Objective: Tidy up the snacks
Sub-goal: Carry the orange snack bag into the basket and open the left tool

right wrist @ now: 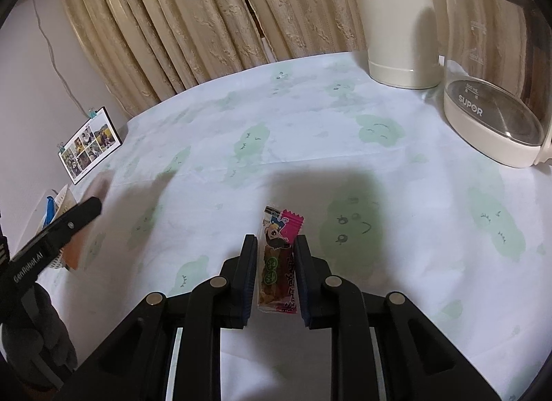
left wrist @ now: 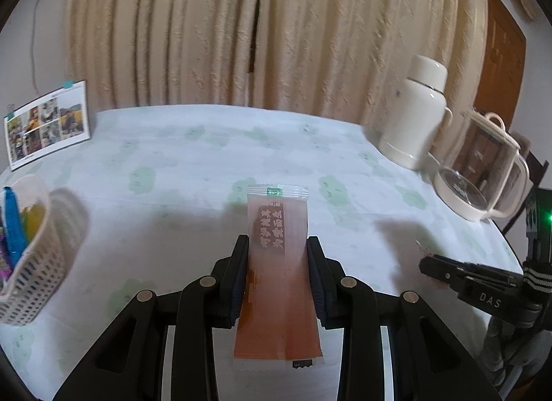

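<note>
- The left gripper (left wrist: 277, 275) pinches a long orange snack packet (left wrist: 277, 283) between its two pads. The packet is up off the table (left wrist: 207, 159), to the right of the white basket (left wrist: 32, 263).
- The basket sits at the table's left edge. It already has a blue packet (left wrist: 12, 225) and something yellow inside.
- The right gripper (right wrist: 276, 268) has a small pink snack packet (right wrist: 278, 259) between its pads. They look pressed on it, far to the right of the basket.
- I cannot tell if the pink packet is lifted or lying on the cloth.
- The orange packet is slippery and floppy. It could slide out on the way to the basket.
- The basket looks light. A bump from a gripper could tip it off the edge.
- The glass kettle (right wrist: 496, 66) and white flask (right wrist: 396, 21) stand far from the basket, so they seem safe.
</note>
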The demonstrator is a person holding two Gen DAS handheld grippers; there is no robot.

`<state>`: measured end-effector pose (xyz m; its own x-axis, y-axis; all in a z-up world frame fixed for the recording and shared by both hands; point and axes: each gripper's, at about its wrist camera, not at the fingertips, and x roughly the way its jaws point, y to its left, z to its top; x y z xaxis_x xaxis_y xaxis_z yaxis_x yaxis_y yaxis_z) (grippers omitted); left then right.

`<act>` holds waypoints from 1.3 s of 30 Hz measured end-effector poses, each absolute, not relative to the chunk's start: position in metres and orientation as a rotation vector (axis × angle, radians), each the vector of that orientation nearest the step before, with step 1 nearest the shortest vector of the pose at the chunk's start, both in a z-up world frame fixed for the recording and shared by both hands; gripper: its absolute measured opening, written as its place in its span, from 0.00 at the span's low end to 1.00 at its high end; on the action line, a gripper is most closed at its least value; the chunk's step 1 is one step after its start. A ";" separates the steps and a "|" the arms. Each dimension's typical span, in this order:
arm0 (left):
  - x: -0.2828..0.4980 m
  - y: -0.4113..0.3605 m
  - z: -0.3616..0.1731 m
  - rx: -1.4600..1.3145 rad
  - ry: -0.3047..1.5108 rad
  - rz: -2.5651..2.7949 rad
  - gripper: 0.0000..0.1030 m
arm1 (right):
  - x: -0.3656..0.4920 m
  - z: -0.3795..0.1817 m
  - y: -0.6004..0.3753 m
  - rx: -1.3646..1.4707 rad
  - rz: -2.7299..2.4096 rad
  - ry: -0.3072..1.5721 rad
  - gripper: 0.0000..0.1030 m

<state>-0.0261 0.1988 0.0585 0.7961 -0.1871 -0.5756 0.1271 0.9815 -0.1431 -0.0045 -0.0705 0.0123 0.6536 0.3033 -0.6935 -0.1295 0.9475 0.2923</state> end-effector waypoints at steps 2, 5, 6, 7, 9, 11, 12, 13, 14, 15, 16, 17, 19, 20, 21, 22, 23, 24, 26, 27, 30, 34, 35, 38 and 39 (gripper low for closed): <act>-0.030 0.209 0.063 -0.106 0.610 -0.145 0.32 | -0.006 0.012 -0.067 0.224 0.252 0.823 0.19; -0.037 0.228 0.070 -0.123 0.580 -0.108 0.32 | -0.007 0.012 -0.063 0.220 0.258 0.825 0.19; -0.041 0.236 0.073 -0.129 0.566 -0.091 0.32 | -0.007 0.011 -0.062 0.219 0.259 0.825 0.19; -0.043 0.242 0.075 -0.132 0.558 -0.080 0.32 | -0.008 0.011 -0.060 0.219 0.259 0.825 0.19; -0.048 0.256 0.079 -0.144 0.541 -0.050 0.32 | -0.008 0.011 -0.059 0.221 0.259 0.825 0.19; -0.053 0.273 0.082 -0.161 0.527 -0.022 0.32 | -0.009 0.011 -0.058 0.224 0.260 0.824 0.19; -0.055 0.279 0.083 -0.167 0.522 -0.011 0.32 | -0.010 0.011 -0.057 0.225 0.261 0.824 0.19; -0.057 0.287 0.084 -0.173 0.516 0.004 0.32 | -0.011 0.011 -0.056 0.225 0.261 0.824 0.19; -0.059 0.293 0.085 -0.178 0.509 0.019 0.32 | -0.011 0.011 -0.054 0.224 0.263 0.824 0.19; -0.062 0.302 0.087 -0.184 0.500 0.039 0.32 | -0.012 0.011 -0.053 0.223 0.265 0.824 0.19; -0.064 0.308 0.088 -0.189 0.496 0.050 0.32 | -0.012 0.011 -0.051 0.224 0.267 0.824 0.19; -0.066 0.314 0.089 -0.195 0.491 0.062 0.32 | -0.013 0.011 -0.049 0.224 0.268 0.824 0.19; -0.071 0.328 0.091 -0.205 0.480 0.091 0.32 | -0.014 0.011 -0.046 0.225 0.272 0.825 0.19; -0.073 0.335 0.091 -0.209 0.476 0.104 0.32 | -0.015 0.011 -0.044 0.225 0.274 0.824 0.19; -0.076 0.342 0.091 -0.215 0.471 0.121 0.32 | -0.016 0.011 -0.043 0.225 0.276 0.824 0.19; -0.078 0.349 0.091 -0.221 0.468 0.136 0.32 | -0.016 0.011 -0.041 0.226 0.279 0.823 0.19; -0.080 0.356 0.091 -0.227 0.466 0.150 0.32 | -0.017 0.011 -0.039 0.227 0.281 0.822 0.19; -0.081 0.365 0.090 -0.236 0.465 0.168 0.32 | -0.018 0.011 -0.037 0.228 0.282 0.821 0.19; -0.083 0.377 0.089 -0.247 0.463 0.193 0.32 | -0.020 0.011 -0.034 0.233 0.286 0.821 0.19; -0.085 0.384 0.088 -0.254 0.461 0.209 0.32 | -0.020 0.011 -0.032 0.236 0.288 0.821 0.19; -0.086 0.405 0.085 -0.279 0.464 0.249 0.33 | -0.021 0.010 -0.027 0.249 0.301 0.823 0.19; -0.086 0.427 0.078 -0.332 0.482 0.272 0.56 | -0.021 0.011 -0.013 0.247 0.328 0.827 0.19; -0.088 0.434 0.076 -0.351 0.476 0.276 0.59 | -0.022 0.011 -0.009 0.245 0.334 0.828 0.19; -0.092 0.447 0.075 -0.370 0.471 0.288 0.59 | -0.022 0.012 0.005 0.233 0.365 0.834 0.19; -0.095 0.450 0.074 -0.374 0.469 0.290 0.59 | -0.022 0.012 0.010 0.228 0.377 0.836 0.19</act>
